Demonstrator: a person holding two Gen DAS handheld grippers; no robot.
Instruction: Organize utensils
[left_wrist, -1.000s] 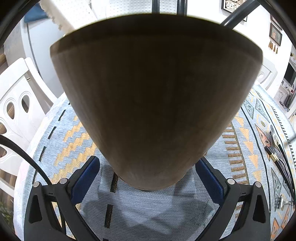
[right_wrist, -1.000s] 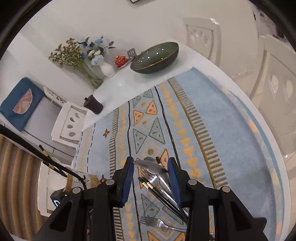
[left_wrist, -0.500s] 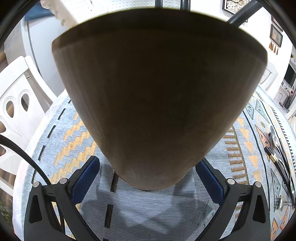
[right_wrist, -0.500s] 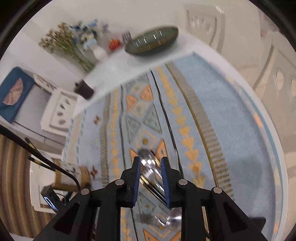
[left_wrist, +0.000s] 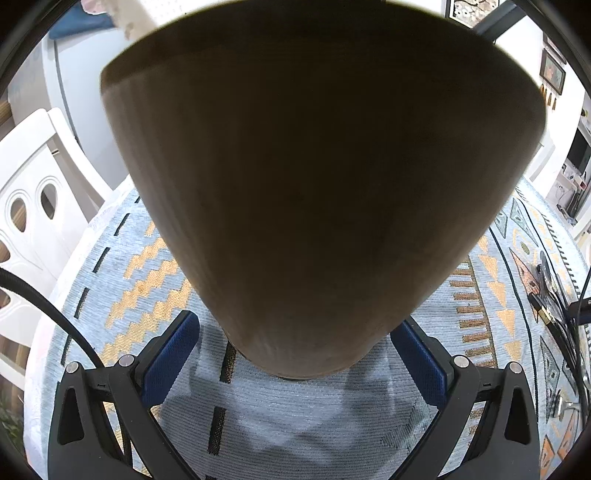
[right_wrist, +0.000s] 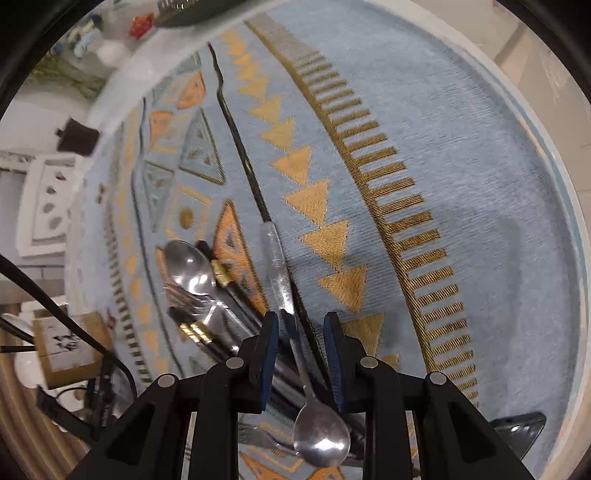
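A big brown wooden holder (left_wrist: 317, 184) stands on the patterned cloth and fills the left wrist view. My left gripper (left_wrist: 295, 332) has its blue pads against both sides of the holder's base. A heap of utensils lies on the cloth: a steel spoon (right_wrist: 321, 443), a second spoon (right_wrist: 188, 269), black chopsticks with gold bands (right_wrist: 199, 332) and a fork (right_wrist: 258, 439). My right gripper (right_wrist: 300, 325) points steeply down over the heap. Its jaws have just been closing and stand narrow but open. The first spoon's handle lies between the pads, untouched.
The round table carries a blue and gold cloth (right_wrist: 461, 166). A dark jar (right_wrist: 77, 138) and a green dish (right_wrist: 184, 11) sit at its far side. A box (right_wrist: 70, 343) and cables lie at the left. White chairs (left_wrist: 33, 206) stand around the table.
My right gripper has dropped toward the utensil heap and tipped steeply down, its jaws narrower than before. The spoon handle now lies between them. The holder's rim has shifted slightly upward in the left view.
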